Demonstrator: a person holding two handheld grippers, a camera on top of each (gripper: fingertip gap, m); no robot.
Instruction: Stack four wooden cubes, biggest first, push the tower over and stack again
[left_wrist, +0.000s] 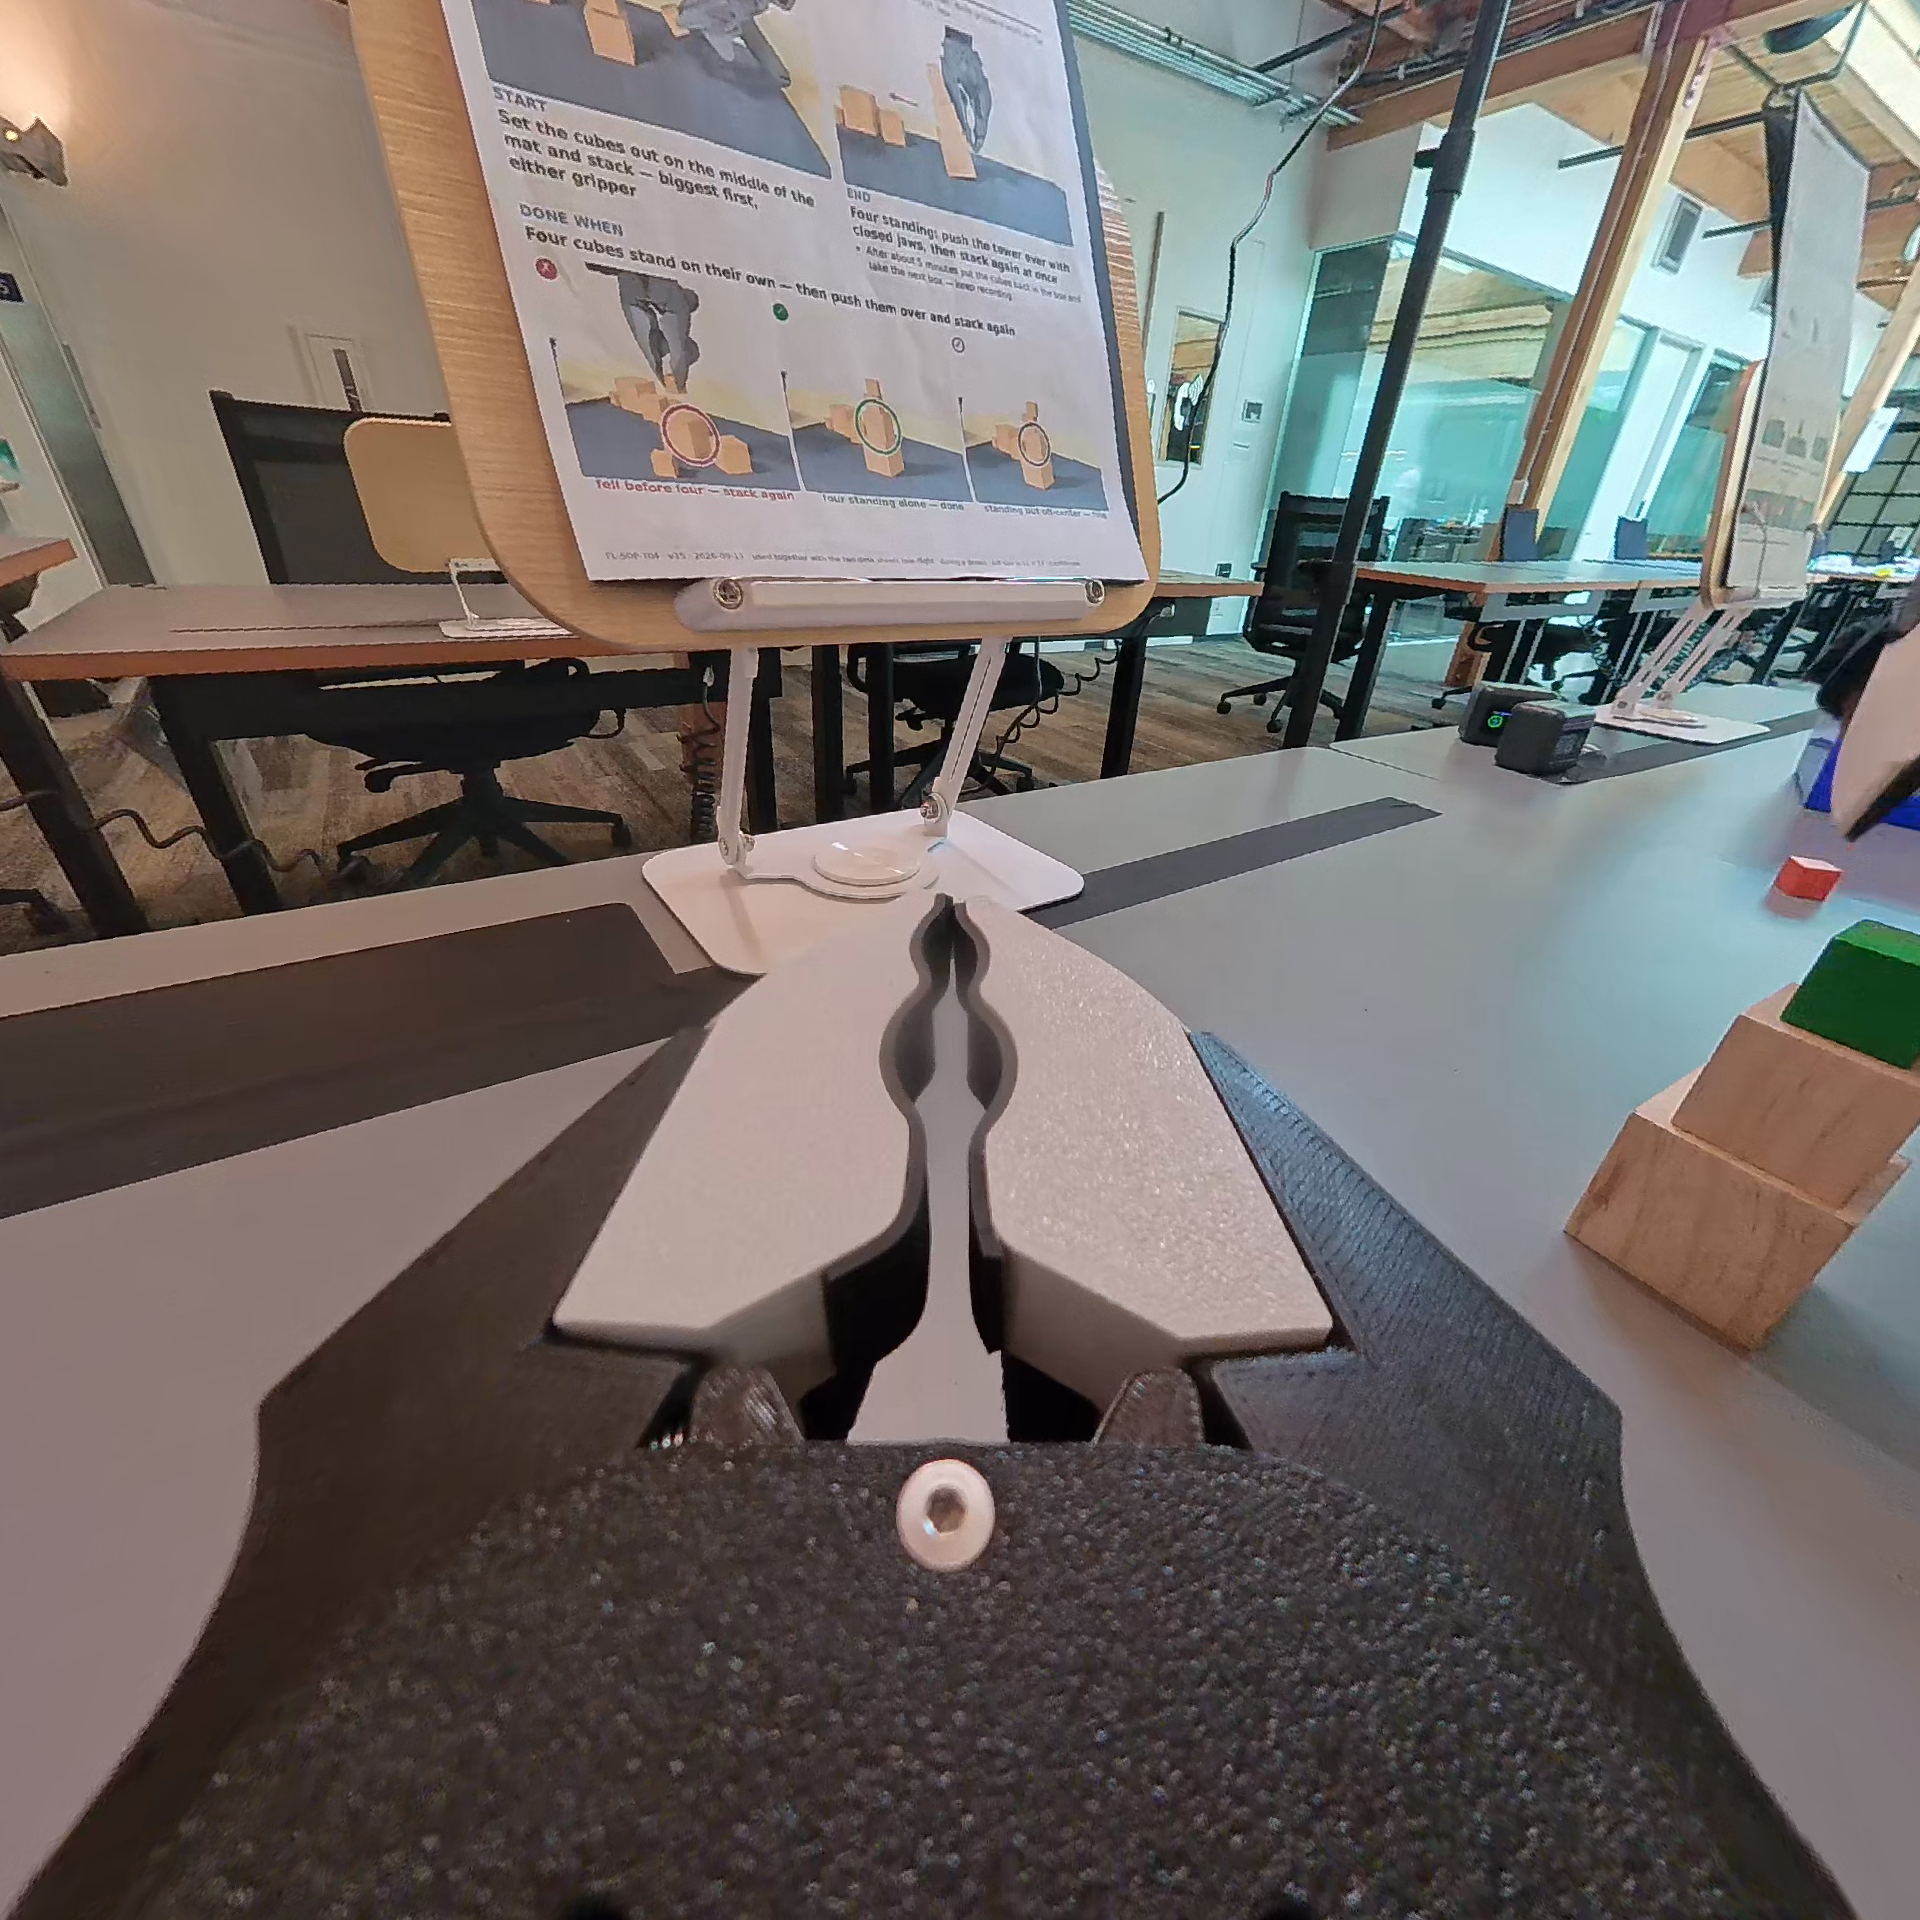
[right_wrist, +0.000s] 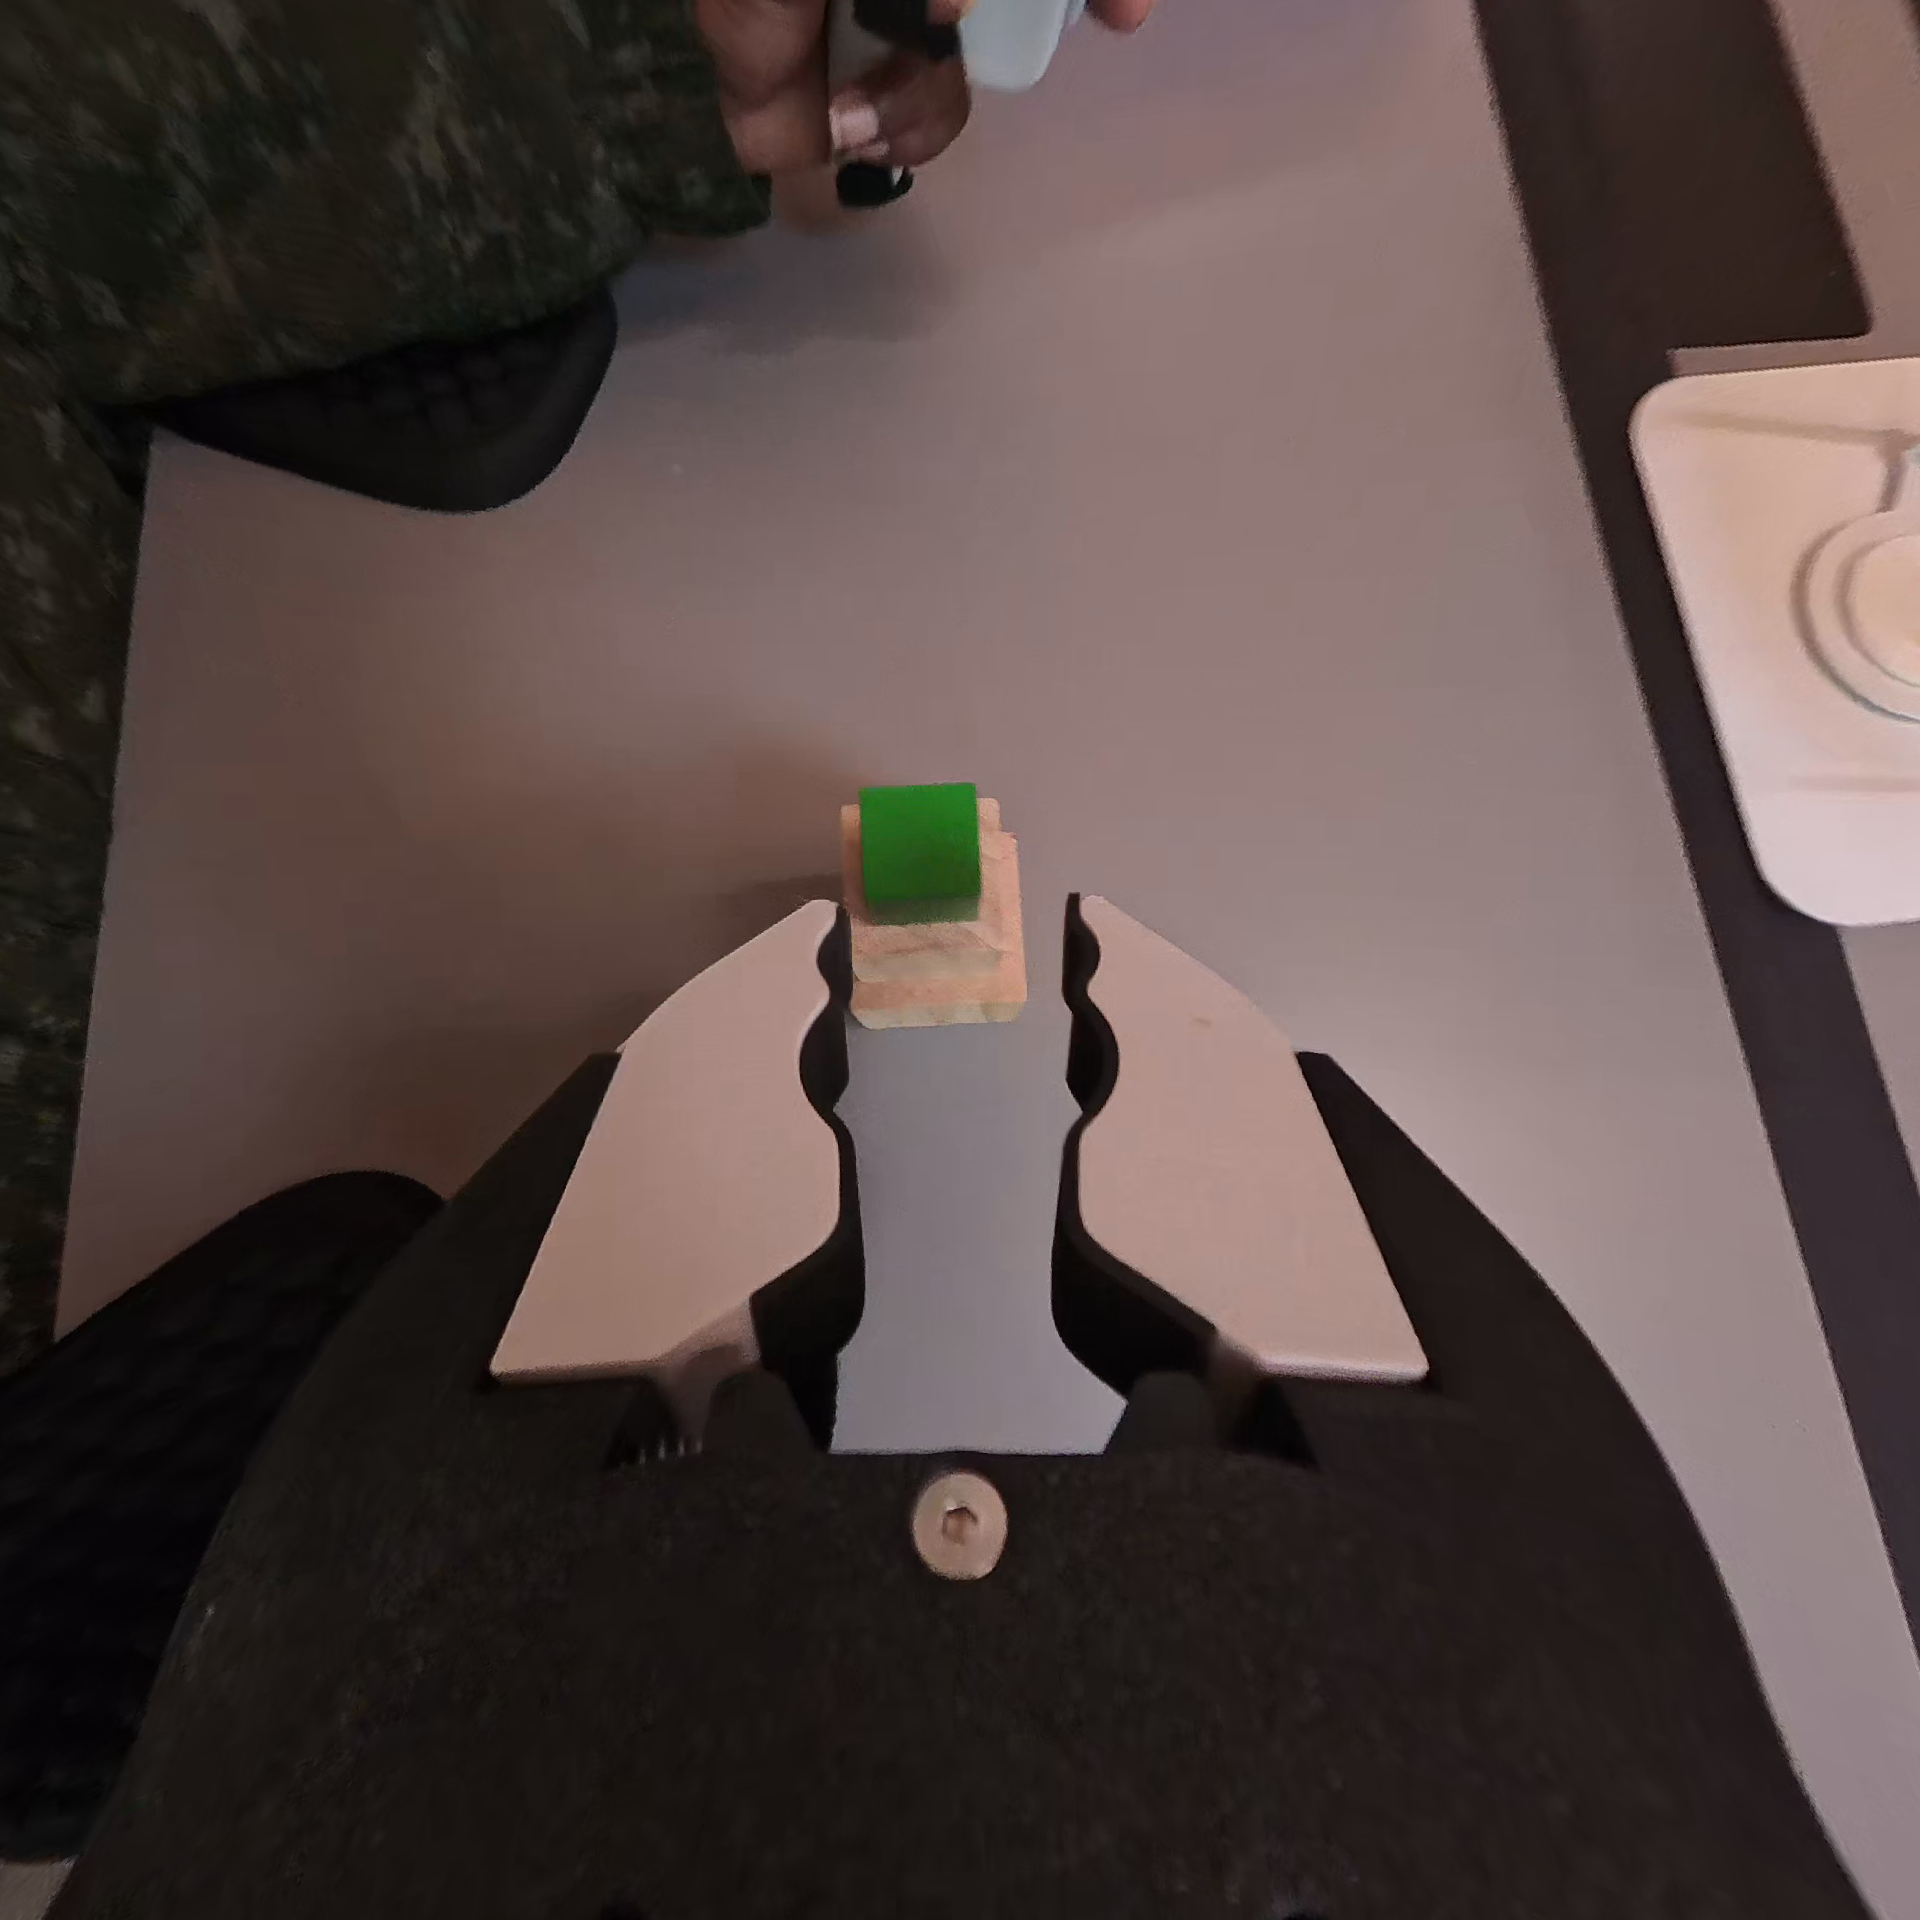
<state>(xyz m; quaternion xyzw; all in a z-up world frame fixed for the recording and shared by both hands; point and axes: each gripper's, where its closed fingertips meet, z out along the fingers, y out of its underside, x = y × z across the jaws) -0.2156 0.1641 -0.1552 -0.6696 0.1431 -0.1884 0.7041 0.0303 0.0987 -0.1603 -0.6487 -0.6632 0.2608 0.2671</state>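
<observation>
Right wrist view: open tongs (right_wrist: 951, 914) above green-topped block stack (right_wrist: 930, 904)

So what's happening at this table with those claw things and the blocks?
A person holds a claw in each hand over a grey table. The right claw is open above a small tower: a green cube on two stacked wooden cubes, and grips nothing. The left claw is shut and empty, pointing toward a white stand holding a printed sheet. A red block lies apart on the table.
</observation>
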